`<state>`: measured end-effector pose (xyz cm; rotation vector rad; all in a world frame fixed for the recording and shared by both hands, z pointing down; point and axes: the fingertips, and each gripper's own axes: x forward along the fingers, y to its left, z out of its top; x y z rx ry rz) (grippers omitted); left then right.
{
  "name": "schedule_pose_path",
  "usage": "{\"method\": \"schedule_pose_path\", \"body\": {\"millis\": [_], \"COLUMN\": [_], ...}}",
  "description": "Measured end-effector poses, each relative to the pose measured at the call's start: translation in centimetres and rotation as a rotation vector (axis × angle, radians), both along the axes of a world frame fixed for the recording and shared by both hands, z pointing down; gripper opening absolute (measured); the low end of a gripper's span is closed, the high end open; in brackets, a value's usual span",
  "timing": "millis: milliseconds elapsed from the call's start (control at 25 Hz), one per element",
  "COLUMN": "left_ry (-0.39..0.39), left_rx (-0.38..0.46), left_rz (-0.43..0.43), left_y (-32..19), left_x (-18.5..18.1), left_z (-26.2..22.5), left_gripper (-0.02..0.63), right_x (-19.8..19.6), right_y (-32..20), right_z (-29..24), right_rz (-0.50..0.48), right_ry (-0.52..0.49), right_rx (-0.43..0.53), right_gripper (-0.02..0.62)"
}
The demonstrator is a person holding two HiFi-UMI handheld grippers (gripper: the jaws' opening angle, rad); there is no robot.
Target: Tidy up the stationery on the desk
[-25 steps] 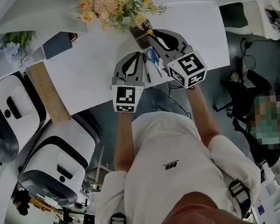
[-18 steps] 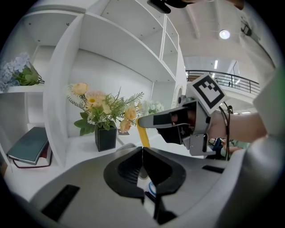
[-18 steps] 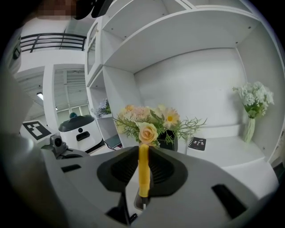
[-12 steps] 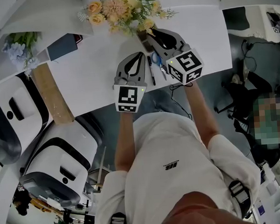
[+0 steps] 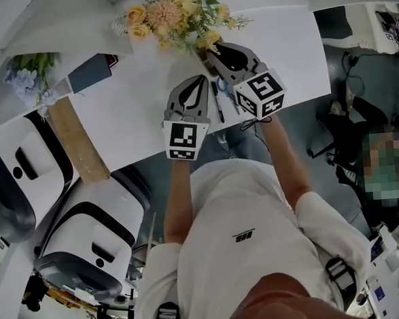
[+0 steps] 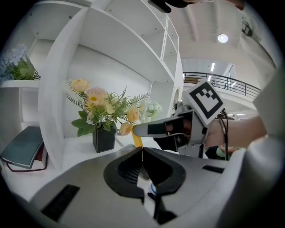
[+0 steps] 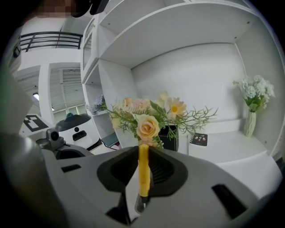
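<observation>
White T-shirt point(image 5: 257, 206), black chest logo point(image 5: 242, 237); grey left gripper point(image 5: 196, 78), right gripper point(image 5: 213, 48); black-white marker cubes point(image 5: 182, 139) point(image 5: 264, 95).

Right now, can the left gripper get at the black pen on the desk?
Probably yes. The black pen lies on bare desk just beside the left gripper, nothing over it. That gripper's jaws are shut and empty, so they must open first; the blue scissors lie close alongside the pen.

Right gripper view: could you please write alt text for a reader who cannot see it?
The right gripper holds a yellow pen between its closed jaws. Behind it, flowers stand in a black pot on a white desk.
</observation>
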<state>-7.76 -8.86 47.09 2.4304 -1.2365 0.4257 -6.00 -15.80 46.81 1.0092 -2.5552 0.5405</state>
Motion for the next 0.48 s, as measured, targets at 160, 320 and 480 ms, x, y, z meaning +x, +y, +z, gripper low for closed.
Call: {"method": "schedule_pose_path", "body": {"millis": [160,320,480], "left_ry": [0.0,-0.009,-0.023], "left_rx": [-0.006,-0.008,-0.018], "left_rz": [-0.002,-0.017,-0.036], "left_y": [0.1,0.2,0.4], "left_x": [0.0,0.2,0.3], "left_z": [0.1,0.3,0.5], "left_gripper": [0.0,0.0,0.0], "right_x": [-0.5,-0.6,0.7], "right_y": [0.7,1.2,2.2], "right_z": [1.4,1.9,1.6], "right_rz": [-0.033,-0.073,-0.082], "right_ry": [0.056,0.082,0.087], "right_rx": [-0.005,0.006,0.002], "right_gripper": [0.057,0.096,0.101]}}
